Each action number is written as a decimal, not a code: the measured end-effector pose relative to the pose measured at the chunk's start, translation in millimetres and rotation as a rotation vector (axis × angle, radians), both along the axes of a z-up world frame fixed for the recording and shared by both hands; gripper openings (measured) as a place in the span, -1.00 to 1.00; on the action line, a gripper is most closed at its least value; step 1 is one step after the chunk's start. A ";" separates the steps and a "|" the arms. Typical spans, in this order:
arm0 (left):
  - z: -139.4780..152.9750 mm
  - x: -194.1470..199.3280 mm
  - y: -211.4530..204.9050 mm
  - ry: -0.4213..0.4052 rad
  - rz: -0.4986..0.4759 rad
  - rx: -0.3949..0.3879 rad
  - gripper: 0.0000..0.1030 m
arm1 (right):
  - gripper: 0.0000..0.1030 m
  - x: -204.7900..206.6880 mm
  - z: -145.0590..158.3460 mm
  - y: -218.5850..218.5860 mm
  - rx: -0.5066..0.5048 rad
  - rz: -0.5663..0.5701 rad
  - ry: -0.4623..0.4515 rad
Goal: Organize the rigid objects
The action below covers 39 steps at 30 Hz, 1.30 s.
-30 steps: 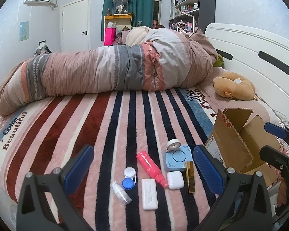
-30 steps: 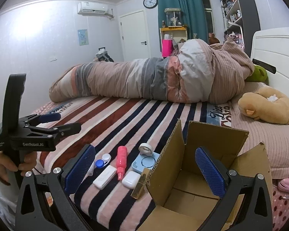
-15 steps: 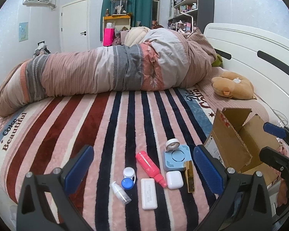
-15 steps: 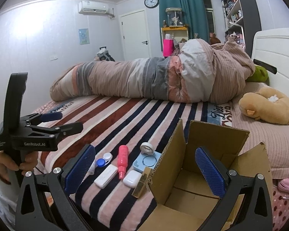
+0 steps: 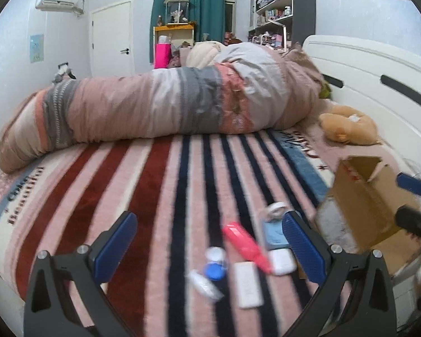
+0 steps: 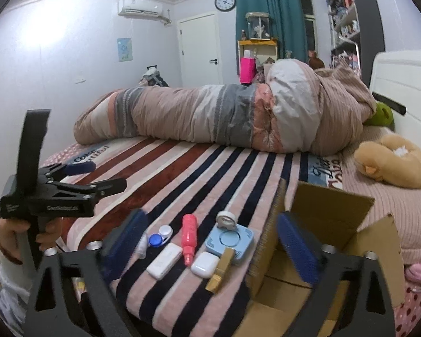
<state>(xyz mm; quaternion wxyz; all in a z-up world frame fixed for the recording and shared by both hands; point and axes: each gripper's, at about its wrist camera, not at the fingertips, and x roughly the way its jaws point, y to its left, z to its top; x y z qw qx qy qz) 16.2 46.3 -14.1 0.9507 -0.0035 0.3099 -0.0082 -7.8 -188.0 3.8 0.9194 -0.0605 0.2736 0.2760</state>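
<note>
A: While both tools hang over the near edge of the bed, what is the state of each?

B: The left tool has its jaws spread wide and holds nothing. The right tool is likewise wide open and empty. In the right view, the left tool appears at the left side, gripped by a hand.

A: Where are the items?

B: They lie in a cluster on the striped blanket, near the front edge. From left: a small clear bottle, a blue-and-white lens case, a white flat case, a pink bottle, a white earbud case and a gold clip. Behind these sits a light blue square device, with a roll of tape at its far edge.

A: And the box?

B: The cardboard box stands open just right of the cluster, beside the gold clip. The right tool's right finger is in front of its opening.

A: Image quality?

B: The left view is blurred.
</note>
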 end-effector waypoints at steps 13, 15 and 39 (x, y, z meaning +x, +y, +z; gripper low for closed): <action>-102.4 32.3 64.5 0.145 -0.037 0.097 0.99 | 0.12 31.8 -119.2 100.6 -0.087 0.141 0.313; -122.5 32.6 63.2 0.175 -0.055 0.078 0.99 | 0.14 39.5 -145.7 103.2 -0.103 0.121 0.382; -156.8 24.5 28.6 0.366 -0.279 -0.141 -0.42 | -0.39 41.0 -182.2 98.7 -0.223 0.115 0.386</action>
